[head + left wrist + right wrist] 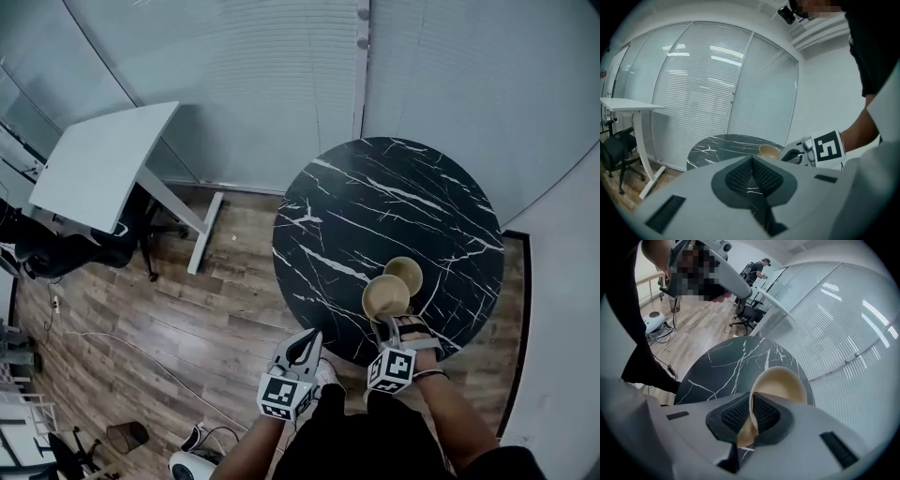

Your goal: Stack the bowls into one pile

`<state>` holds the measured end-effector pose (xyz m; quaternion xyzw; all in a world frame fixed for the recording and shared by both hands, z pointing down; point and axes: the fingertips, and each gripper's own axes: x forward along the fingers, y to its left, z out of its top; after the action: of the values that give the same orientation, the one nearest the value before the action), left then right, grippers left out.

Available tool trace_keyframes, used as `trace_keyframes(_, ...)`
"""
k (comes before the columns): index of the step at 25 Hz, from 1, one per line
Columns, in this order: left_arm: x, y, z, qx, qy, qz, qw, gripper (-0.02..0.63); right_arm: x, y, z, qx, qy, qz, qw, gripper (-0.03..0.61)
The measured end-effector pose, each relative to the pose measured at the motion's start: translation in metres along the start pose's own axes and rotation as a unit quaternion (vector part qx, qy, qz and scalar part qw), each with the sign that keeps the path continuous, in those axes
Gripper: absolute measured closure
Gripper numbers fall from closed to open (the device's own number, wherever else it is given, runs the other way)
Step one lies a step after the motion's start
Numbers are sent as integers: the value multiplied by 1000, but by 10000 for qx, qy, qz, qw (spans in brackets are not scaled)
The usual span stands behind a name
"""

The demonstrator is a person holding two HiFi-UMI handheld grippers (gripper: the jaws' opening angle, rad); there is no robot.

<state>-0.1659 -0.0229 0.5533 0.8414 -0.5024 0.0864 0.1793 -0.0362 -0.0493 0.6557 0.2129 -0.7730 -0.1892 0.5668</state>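
- Head view: right of centre, low in the frame, the right gripper [388, 326] pinches the near rim of a tan bowl [385, 296] and holds it over the black marble table [356, 206]. A second bowl [405, 271] sits just beyond it, toward the upper right, and is likely the base of the pile. The left gripper [307, 339] hangs at the table's lower edge, clear of the work.
- Left gripper view: the jaws are together at frame centre with nothing between them. A tan bowl shows right of centre, beside the right gripper.
- Right gripper view: the jaws are clamped on the bowl's wall, one pad inside and one outside. The bowl hangs tilted, probably so it can be lowered into the other.
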Motion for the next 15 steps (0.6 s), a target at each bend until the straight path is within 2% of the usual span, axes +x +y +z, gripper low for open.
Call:
trace_keyframes(6,15,-21,-2,108,78,-283,9995,600,-9,12,-22,336,142,112,9993,555)
trace_keyframes(15,24,-21,-11,-11,324,-156,9994,600,-13,31,-38,495,191,333,9980,554)
